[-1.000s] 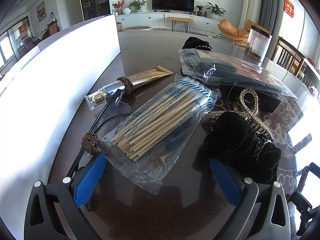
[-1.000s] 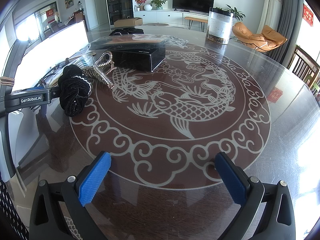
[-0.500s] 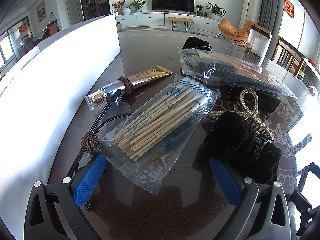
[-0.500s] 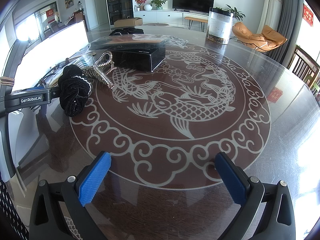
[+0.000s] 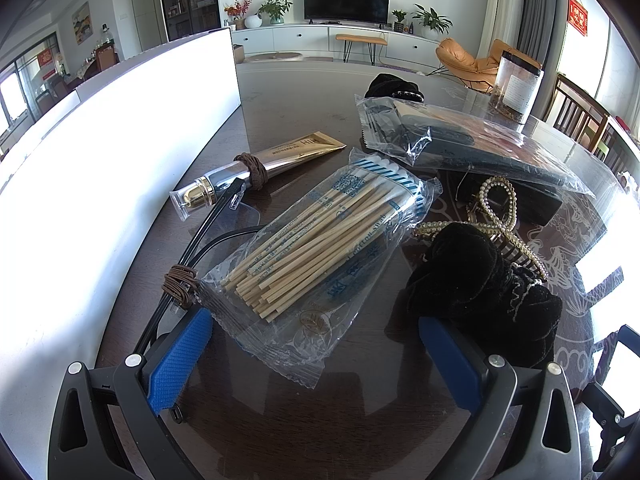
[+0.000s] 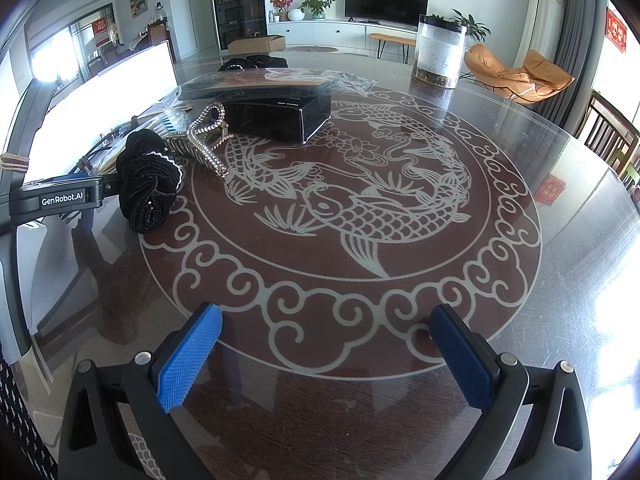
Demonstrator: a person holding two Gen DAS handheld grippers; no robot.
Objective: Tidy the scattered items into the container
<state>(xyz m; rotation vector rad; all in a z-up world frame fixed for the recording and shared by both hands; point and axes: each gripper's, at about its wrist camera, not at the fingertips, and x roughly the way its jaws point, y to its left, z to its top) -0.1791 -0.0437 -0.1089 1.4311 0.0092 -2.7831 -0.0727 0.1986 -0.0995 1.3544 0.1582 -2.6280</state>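
The packet of cotton swabs (image 5: pixel 320 240) lies flat on the glass table (image 5: pixel 304 92), just ahead of my left gripper (image 5: pixel 316 344), whose jaws stand wide with nothing between them. To its left the white container (image 5: pixel 120 152) stands along the table edge; close by lie a gold tube (image 5: pixel 276 160), black glasses (image 5: pixel 200 240) with a brown hair tie (image 5: pixel 180 284), a black scrunchie (image 5: pixel 480 280), a pearl hair clip (image 5: pixel 496 212) and a bagged black box (image 5: pixel 480 148). My right gripper (image 6: pixel 326 344) hangs wide and empty over the fish pattern (image 6: pixel 360 208), well apart from the pile
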